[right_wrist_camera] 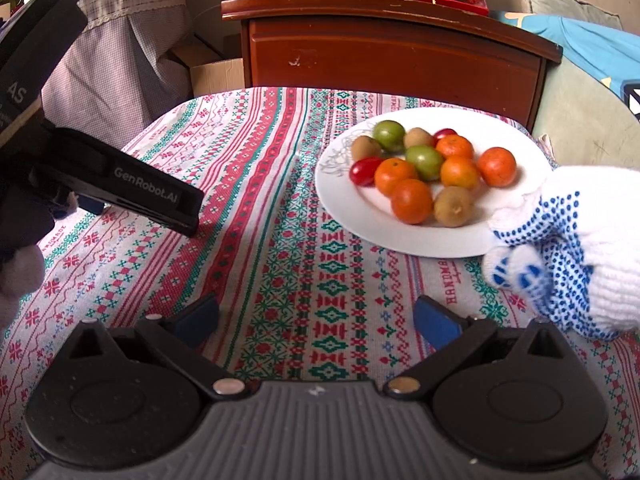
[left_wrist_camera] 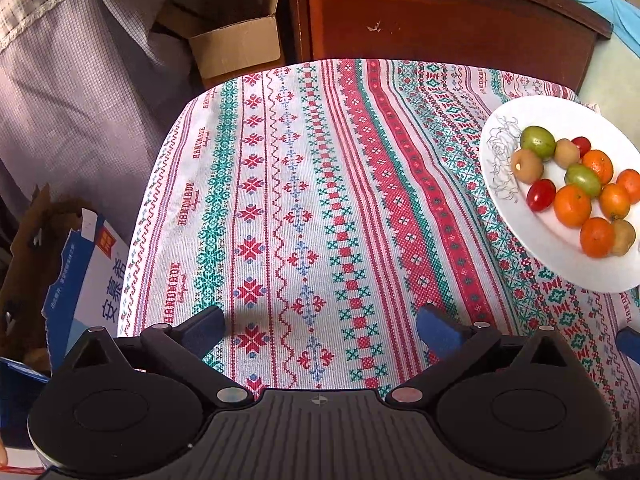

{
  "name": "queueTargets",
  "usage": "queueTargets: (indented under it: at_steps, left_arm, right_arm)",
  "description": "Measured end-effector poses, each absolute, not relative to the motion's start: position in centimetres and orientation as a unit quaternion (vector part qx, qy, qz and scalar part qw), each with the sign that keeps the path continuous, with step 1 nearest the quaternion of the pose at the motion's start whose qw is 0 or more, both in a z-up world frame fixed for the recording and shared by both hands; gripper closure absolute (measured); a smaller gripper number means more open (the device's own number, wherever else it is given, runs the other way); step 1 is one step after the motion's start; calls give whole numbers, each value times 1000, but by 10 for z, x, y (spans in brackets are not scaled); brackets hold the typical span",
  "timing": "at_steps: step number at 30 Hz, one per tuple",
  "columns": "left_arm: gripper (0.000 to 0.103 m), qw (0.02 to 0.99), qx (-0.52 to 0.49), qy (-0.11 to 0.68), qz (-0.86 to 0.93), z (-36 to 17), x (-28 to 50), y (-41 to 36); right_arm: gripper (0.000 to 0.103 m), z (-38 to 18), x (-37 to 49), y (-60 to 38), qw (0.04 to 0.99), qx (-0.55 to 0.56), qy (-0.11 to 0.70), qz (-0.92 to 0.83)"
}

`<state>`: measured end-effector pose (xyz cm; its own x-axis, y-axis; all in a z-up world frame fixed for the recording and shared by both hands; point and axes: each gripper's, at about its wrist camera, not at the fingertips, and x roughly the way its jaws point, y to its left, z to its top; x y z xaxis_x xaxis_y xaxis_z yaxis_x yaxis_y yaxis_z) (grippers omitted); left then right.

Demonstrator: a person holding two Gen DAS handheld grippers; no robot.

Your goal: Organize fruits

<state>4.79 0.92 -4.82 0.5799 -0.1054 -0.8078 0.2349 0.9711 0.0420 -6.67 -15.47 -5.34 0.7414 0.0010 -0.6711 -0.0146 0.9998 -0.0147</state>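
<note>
While both tongs gape empty, left tongs (left_wrist_camera: pixel 320 330), right tongs (right_wrist_camera: pixel 316 320), plate (left_wrist_camera: pixel 560 252) cut off at frame edge

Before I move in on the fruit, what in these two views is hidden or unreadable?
- Left wrist view: white plate is cut off by the right edge.
- Right wrist view: gloved hand covers the plate's near-right rim.
- Right wrist view: left gripper's fingertips are hidden behind its own body.
- Neither view shows where the sorted fruit should go.
</note>
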Motion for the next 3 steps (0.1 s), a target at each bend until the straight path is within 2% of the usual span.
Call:
queueTargets:
  at_steps: [3]
  left_arm:
    - [0, 887, 74, 446, -97, -48, 47, 9]
  right_arm:
    - [0, -53, -67, -155, 933, -9, 360, 4]
